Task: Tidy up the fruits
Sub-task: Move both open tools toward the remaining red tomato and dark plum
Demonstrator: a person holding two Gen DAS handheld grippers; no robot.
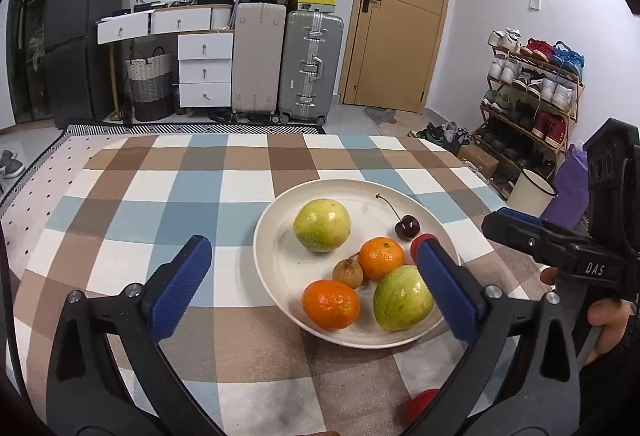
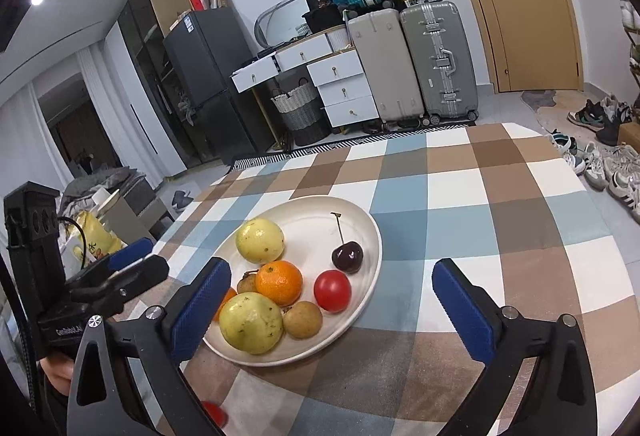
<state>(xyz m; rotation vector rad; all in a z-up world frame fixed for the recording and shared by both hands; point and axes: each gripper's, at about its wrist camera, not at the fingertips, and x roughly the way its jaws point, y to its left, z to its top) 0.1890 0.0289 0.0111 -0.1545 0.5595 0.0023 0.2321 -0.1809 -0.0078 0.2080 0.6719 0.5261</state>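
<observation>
A white plate (image 1: pixel 272 220) on the checked tablecloth holds two yellow-green fruits (image 1: pixel 322 224), two oranges (image 1: pixel 381 258), small brown fruits (image 1: pixel 348 273), a dark cherry (image 1: pixel 407 228) and a red tomato (image 2: pixel 332 290). My left gripper (image 1: pixel 314 250) is open above the plate's near left side, with nothing between its blue pads; its right finger (image 1: pixel 444 288) hides part of the tomato. My right gripper (image 2: pixel 332 272) is open over the plate's right rim (image 2: pixel 372 236), also empty. A red fruit (image 2: pixel 214 414) lies on the cloth below the grippers, mostly hidden.
The table (image 1: pixel 160 195) stretches left and beyond the plate. Behind it stand suitcases (image 1: pixel 308 67), white drawers (image 1: pixel 204 71), a dark fridge (image 1: pixel 80 27) and a shoe rack (image 1: pixel 536 87). A white bucket (image 1: pixel 530 191) sits by the table's right edge.
</observation>
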